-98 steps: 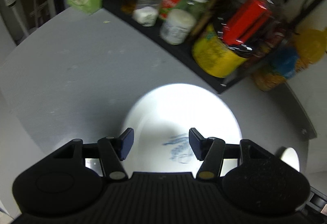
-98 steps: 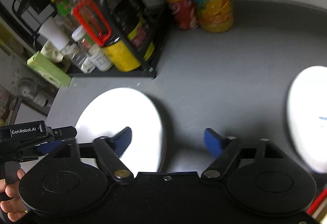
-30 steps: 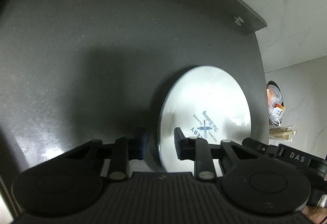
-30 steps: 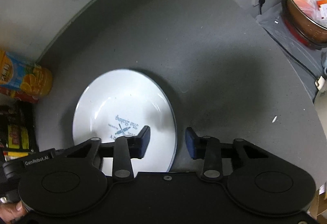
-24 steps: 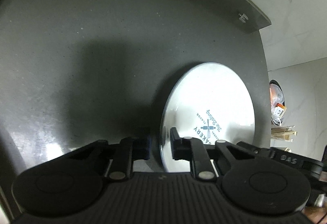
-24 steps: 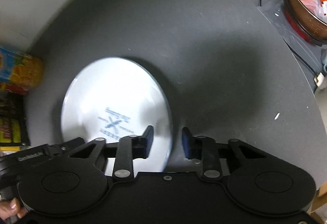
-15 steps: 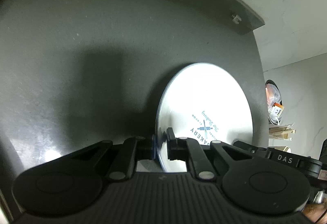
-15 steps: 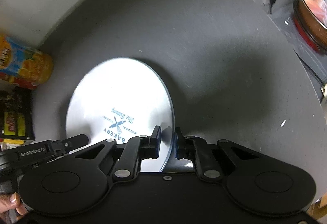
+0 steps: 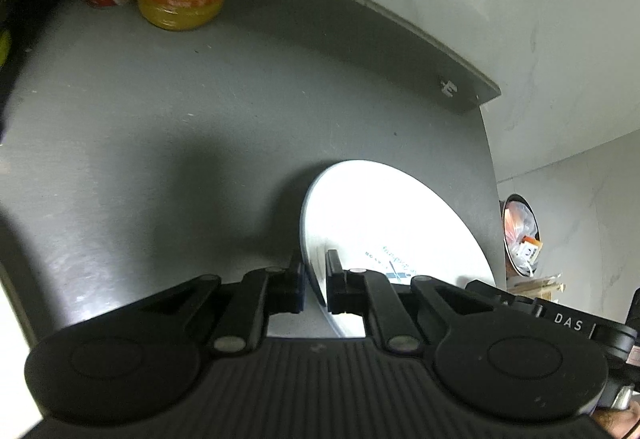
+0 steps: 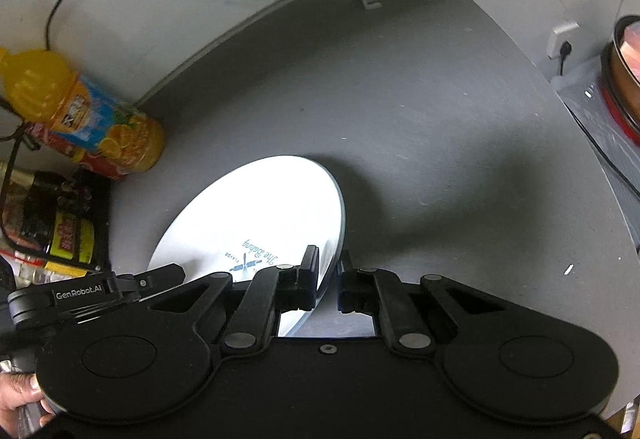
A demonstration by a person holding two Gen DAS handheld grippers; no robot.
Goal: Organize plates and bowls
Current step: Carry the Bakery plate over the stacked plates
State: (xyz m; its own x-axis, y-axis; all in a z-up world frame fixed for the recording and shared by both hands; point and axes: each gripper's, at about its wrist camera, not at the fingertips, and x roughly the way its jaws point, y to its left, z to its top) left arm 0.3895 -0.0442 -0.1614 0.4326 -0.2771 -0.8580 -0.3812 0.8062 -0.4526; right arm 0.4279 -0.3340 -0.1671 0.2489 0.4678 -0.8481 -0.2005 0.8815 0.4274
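White plate (image 9: 372, 215): "The Baking", "BAKERY" print; tilted above grey counter (image 9: 200, 119), held at both edges.
Your left gripper (image 9: 315, 285): clamped on rim; "DAS".
Your right gripper (image 10: 328, 279): clamped on opposite rim; "GenRobot.AI".
Orange juice bottle (image 10: 92, 119): label unreadable.

Both the left gripper (image 9: 314, 289) and the right gripper (image 10: 328, 285) are matte black plastic, with ribbed housings, round silver pivot pins and white lettering.
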